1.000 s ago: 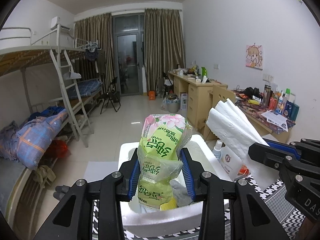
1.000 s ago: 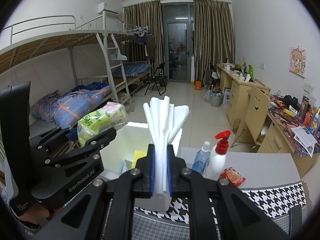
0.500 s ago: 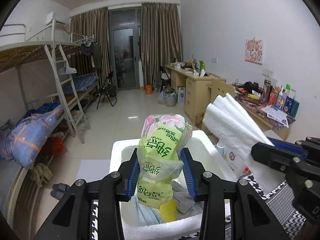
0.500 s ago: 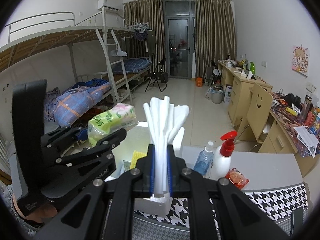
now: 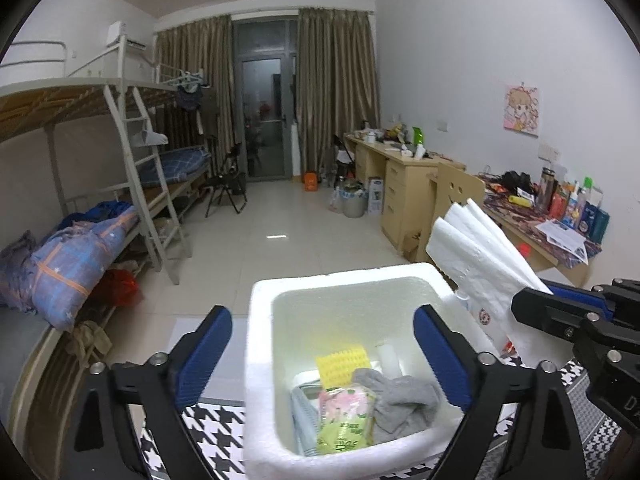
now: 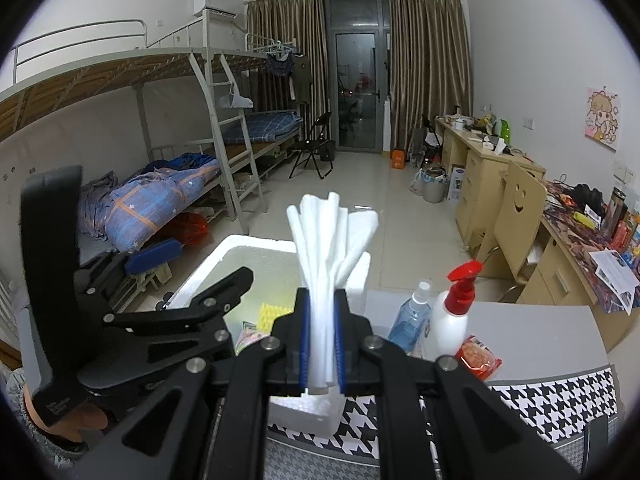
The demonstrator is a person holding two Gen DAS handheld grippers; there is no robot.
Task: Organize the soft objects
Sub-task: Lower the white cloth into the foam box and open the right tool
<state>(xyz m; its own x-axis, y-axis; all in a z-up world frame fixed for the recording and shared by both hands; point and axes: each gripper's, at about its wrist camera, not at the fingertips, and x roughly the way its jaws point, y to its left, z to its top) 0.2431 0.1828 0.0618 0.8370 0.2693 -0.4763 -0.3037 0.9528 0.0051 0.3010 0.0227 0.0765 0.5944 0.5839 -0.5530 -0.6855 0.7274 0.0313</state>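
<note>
Houndstooth cloth (image 5: 218, 440) covers the table under a white foam box (image 5: 260, 360); the left gripper (image 5: 322, 356) hangs above it, jaws opening with nothing between them; the green tissue pack (image 5: 346, 420) lies inside beside a grey cloth (image 5: 404, 400) and yellow sponge (image 5: 342, 368); the right gripper (image 6: 322, 344) is clamped on folded white foam sheets (image 6: 328, 248).

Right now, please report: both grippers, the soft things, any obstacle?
Left gripper opening, nothing between jaws. Right gripper shut on white foam sheet. Green tissue pack lies inside foam box. No obstacle seen.
</note>
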